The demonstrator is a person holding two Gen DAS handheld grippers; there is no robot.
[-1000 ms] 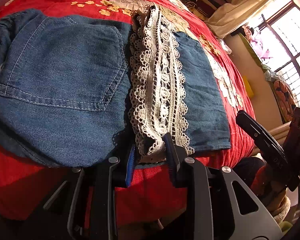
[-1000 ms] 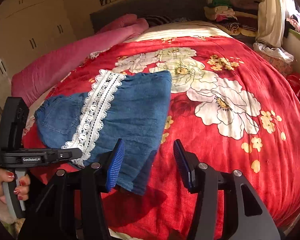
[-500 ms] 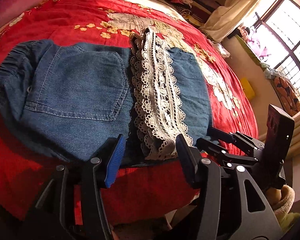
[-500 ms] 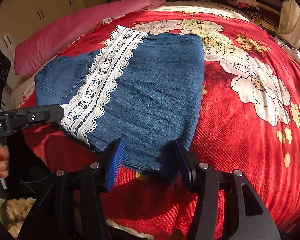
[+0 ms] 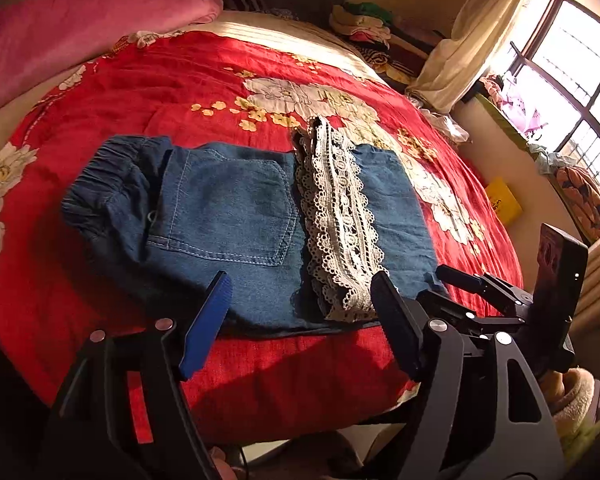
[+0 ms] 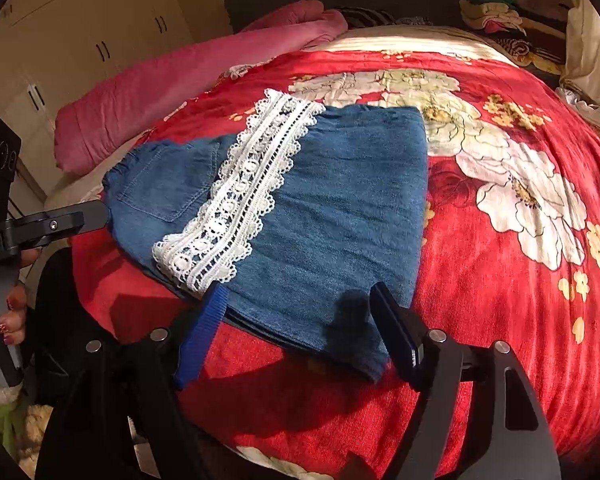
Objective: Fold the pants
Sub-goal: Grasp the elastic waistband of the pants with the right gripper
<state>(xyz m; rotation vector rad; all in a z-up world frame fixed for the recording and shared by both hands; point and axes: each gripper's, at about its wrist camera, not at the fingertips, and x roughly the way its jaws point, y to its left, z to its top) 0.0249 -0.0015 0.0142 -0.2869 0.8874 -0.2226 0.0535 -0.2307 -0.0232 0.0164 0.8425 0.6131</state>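
Left gripper (image 5: 300, 312) jaws spread, just been opening, nothing pinched; right gripper (image 6: 296, 320) same, spread over the pants' (image 6: 340, 216) near edge, no grip; pants lie folded on red quilt (image 6: 500, 320), lace trim (image 5: 340, 216) on top; pink blanket (image 5: 60, 32) behind, clothes pile (image 5: 364, 24) by window (image 5: 572, 72).

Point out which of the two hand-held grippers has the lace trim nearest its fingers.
The left hand-held gripper: the lace trim ends just inside its right-hand finger. The right hand-held gripper frames the plain denim corner of the pants.
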